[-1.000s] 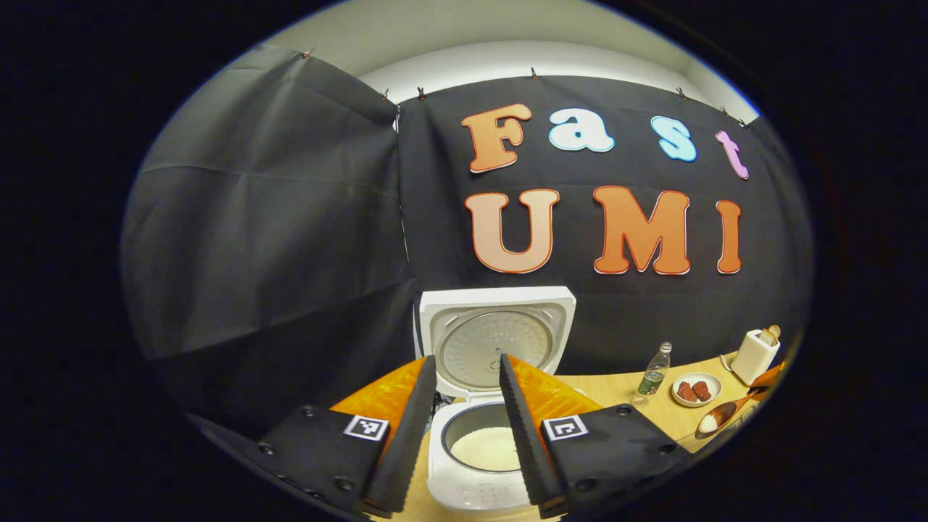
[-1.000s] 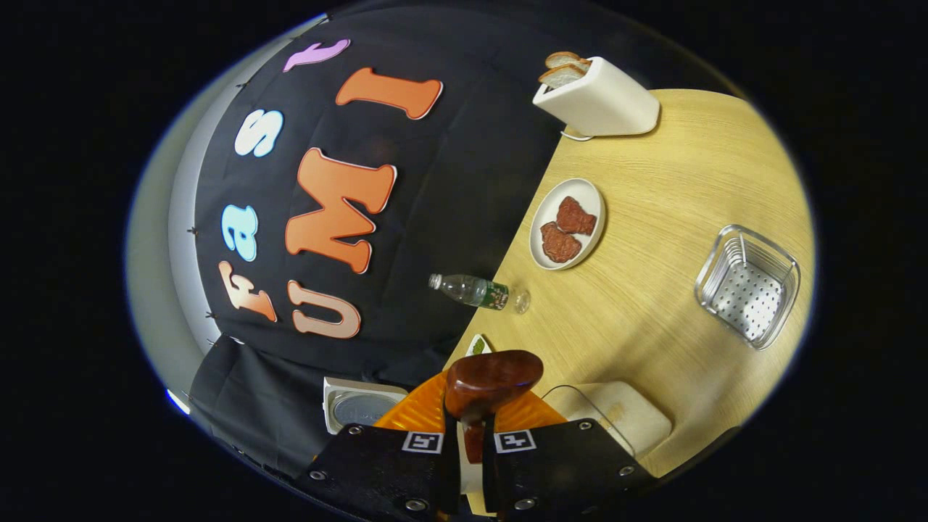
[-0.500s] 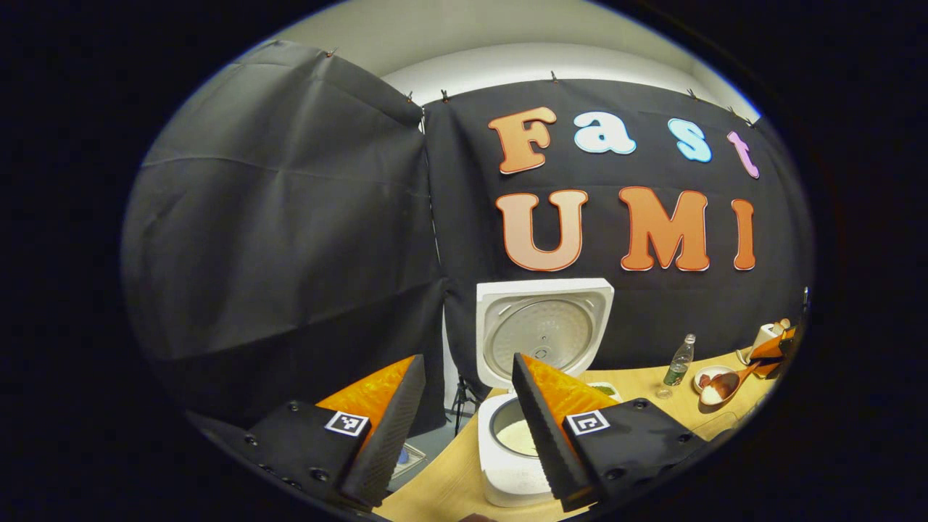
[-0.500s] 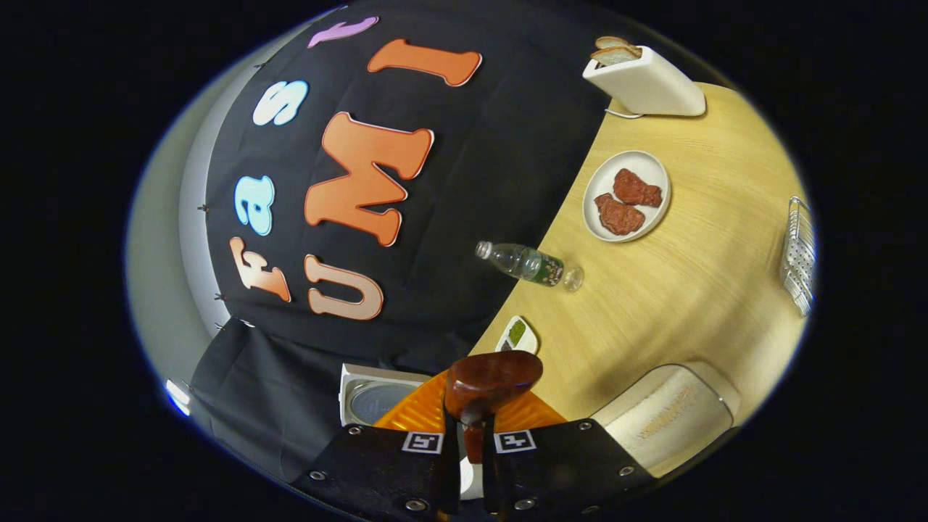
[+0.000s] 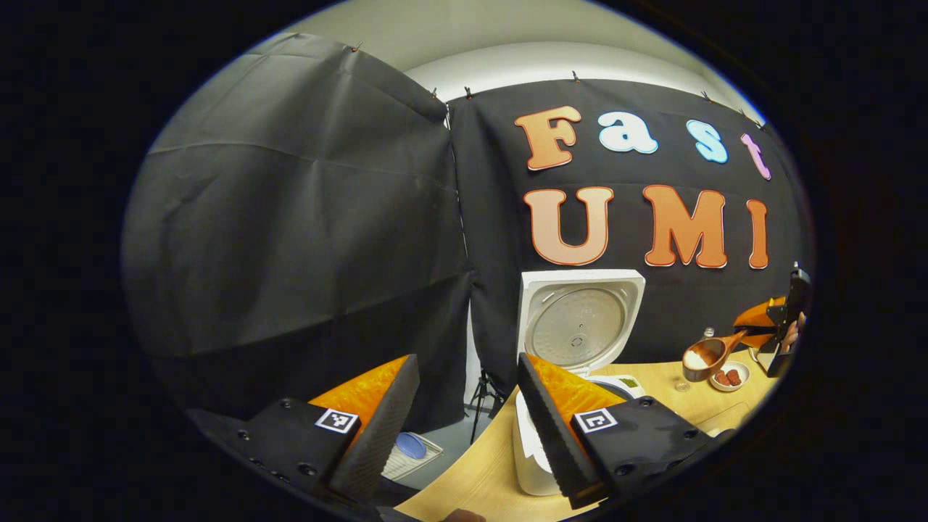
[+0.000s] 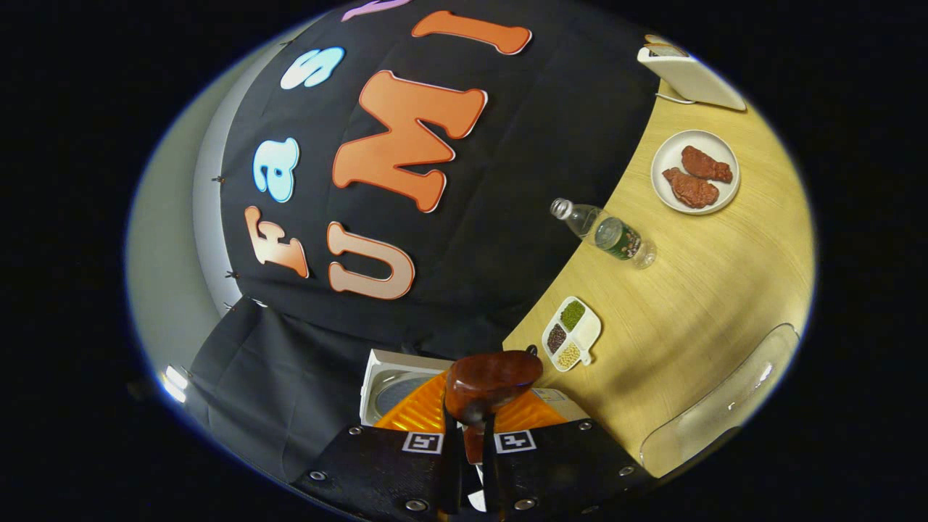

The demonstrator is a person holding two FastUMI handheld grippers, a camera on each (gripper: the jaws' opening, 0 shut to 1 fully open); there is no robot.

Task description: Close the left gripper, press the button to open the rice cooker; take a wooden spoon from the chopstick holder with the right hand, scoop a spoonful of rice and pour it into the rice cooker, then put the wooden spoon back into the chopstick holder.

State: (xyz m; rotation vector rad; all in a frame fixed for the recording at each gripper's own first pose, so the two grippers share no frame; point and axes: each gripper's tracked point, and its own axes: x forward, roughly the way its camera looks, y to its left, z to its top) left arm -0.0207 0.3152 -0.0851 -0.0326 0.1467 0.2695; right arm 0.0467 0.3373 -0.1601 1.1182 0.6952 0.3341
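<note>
Here, rice cooker (image 5: 540,435): white, on the wooden table (image 5: 471,478), lid (image 5: 580,319) swung up against the booth wall; inner pot hidden behind the left gripper's finger.
Left gripper (image 5: 464,428): jaws spread wide, holding nothing, hovering just left of the cooker.
Right gripper (image 6: 471,442): fingers clamped narrowly on the wooden spoon's handle.
Wooden spoon (image 5: 707,355): held above the table right of the cooker, bowl heaped with white rice.
Plate (image 6: 696,138): two reddish-brown pieces of meat.
Divided dish (image 6: 589,335): green, dark and pale beans, one kind per compartment.
Bottle (image 6: 605,232): clear, green label, between dish and plate.
Toaster (image 6: 689,72): white, bread in the slot.
</note>
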